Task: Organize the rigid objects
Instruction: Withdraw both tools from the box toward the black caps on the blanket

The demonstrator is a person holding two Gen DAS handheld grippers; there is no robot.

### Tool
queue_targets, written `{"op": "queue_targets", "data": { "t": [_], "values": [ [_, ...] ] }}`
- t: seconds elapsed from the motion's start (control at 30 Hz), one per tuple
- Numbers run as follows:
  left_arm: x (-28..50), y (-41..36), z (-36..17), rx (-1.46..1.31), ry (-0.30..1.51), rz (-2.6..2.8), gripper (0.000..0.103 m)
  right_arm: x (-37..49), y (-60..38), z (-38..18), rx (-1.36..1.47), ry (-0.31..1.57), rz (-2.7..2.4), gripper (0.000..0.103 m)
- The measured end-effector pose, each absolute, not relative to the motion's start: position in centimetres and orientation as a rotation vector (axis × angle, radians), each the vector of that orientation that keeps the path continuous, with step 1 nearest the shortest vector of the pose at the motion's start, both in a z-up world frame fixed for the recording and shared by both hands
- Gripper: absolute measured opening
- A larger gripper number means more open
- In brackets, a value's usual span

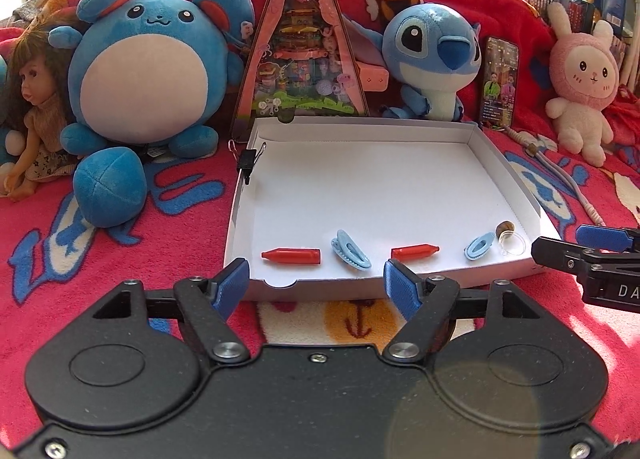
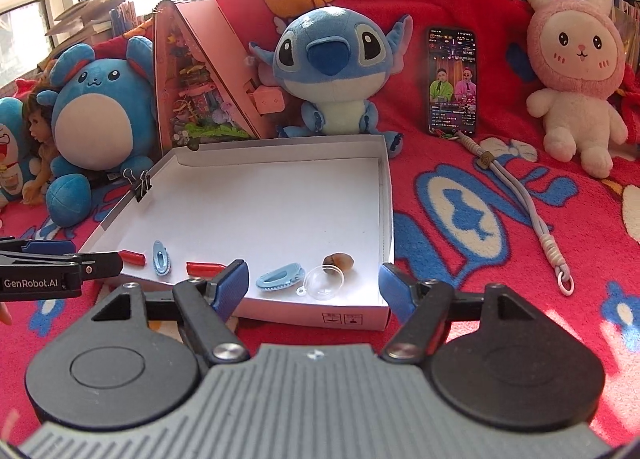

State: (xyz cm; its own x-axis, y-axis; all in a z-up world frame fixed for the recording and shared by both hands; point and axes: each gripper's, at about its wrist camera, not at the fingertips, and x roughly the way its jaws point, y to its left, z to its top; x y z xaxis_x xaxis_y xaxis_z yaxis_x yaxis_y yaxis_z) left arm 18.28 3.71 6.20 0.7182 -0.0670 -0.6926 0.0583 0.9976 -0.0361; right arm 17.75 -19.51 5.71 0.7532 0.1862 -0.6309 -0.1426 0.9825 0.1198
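Observation:
A shallow white cardboard box [image 1: 360, 179] lies on the red blanket. Along its near edge sit a red cap [image 1: 291, 255], a light blue clip [image 1: 350, 254], a second red cap [image 1: 414, 250], a second blue clip [image 1: 479, 245], a clear dome [image 1: 513, 244] and a brown nut [image 1: 505, 227]. In the right wrist view the same row shows the blue clip [image 2: 281, 277], clear dome [image 2: 323, 281] and nut [image 2: 339, 261]. My left gripper [image 1: 316, 289] stands open and empty before the box's near wall. My right gripper [image 2: 312, 287] stands open and empty at the box's near right corner.
A black binder clip [image 1: 248, 161] grips the box's left wall. Behind it stand a blue round plush [image 1: 148, 71], a pink triangular toy box [image 1: 300, 51], a blue alien plush [image 1: 432, 59], a phone [image 2: 452, 81], a pink rabbit plush [image 2: 576, 71] and a doll [image 1: 36, 99]. A grey lanyard [image 2: 532, 211] lies right.

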Motion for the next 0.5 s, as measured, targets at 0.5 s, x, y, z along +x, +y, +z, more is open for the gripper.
{"op": "queue_targets", "data": {
  "t": [0.5],
  "values": [
    [12.5, 3.8, 5.5, -0.063, 0.771, -0.142, 0.076, 11.8, -19.7, 5.3, 0.003, 0.616, 0.215, 0.089]
  ]
}}
